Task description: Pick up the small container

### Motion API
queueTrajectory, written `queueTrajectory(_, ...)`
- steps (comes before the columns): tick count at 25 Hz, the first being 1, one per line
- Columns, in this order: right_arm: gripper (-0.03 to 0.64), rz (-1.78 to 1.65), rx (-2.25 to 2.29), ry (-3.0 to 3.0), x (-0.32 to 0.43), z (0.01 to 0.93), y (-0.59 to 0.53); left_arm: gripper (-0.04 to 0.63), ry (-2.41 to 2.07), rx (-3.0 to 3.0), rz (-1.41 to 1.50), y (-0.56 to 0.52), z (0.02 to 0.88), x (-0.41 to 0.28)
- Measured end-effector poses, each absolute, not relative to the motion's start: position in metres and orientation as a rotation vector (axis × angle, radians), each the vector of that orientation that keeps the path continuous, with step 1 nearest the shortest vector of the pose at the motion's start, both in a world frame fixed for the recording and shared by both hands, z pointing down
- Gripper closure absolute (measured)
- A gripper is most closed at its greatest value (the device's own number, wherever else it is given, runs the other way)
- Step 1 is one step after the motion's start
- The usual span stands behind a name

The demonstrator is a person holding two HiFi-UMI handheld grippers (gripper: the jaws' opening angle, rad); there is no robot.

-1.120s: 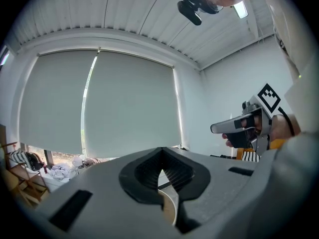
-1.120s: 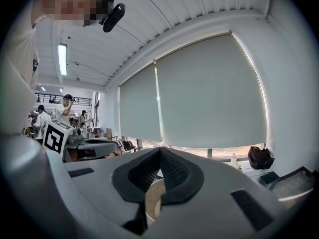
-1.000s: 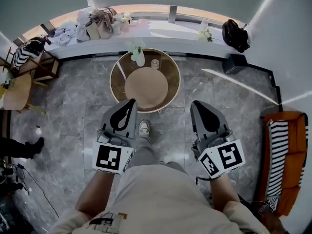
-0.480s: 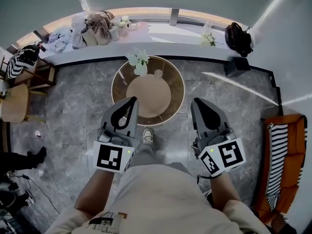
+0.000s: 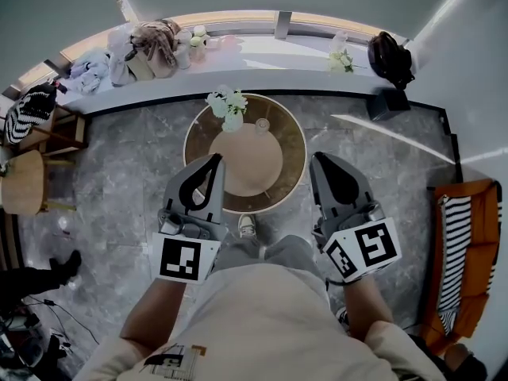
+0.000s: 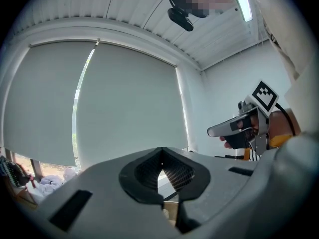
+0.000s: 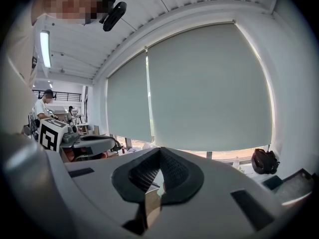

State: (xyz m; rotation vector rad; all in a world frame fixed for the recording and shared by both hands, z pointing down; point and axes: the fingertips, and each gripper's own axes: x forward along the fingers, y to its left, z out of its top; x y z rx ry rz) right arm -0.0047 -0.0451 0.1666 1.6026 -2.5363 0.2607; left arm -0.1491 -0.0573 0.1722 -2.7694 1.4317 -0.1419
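Grey marbled floor tiles (image 5: 119,173) fill the room under a low round table (image 5: 295,145), and pale roller blinds (image 7: 209,88) are seen straight ahead in both gripper views. The left gripper (image 5: 213,163) is held with its jaws pressed together, the ribbed black pads meeting at the tip (image 6: 160,157), and nothing is caught between them. The right gripper (image 5: 320,162) is likewise closed and empty, its matte grey shells joined along a thin seam (image 7: 158,156). Both are raised side by side at the near edge of the table, left over the near-left rim, right just off the near-right rim. The table is made of a dark wooden ring around a lighter, smooth central disc. On its far side a vase (image 5: 232,121) of white flowers is set, and the small container (image 5: 262,125), which looks clear and cup-like, stands just to the right of it, well apart from both grippers. The central disc between the grippers and the container lies bare. Beyond the table a white window ledge (image 5: 270,54) is piled with soft bundles at its left end, and a black bag (image 5: 390,56) sits at its right. An orange sofa (image 5: 476,213) borders the floor on the right.
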Motion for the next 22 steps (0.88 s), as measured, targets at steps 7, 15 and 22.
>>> queueTrajectory(7,0.612,0.289,1.593,-2.528,0.003,0.177,-0.066,0.589,1.450,-2.752,-0.175,-0.076,0.180,-0.145)
queueTrajectory(15,0.612,0.314,1.542,-2.551,0.021,0.186,-0.093,0.588,1.514,-2.726,-0.206,-0.095,0.187,-0.126)
queueTrajectory(22,0.612,0.340,1.534,-2.546,0.043,0.201,-0.109,0.584,1.487,-2.719,-0.256,-0.107,0.204,-0.099)
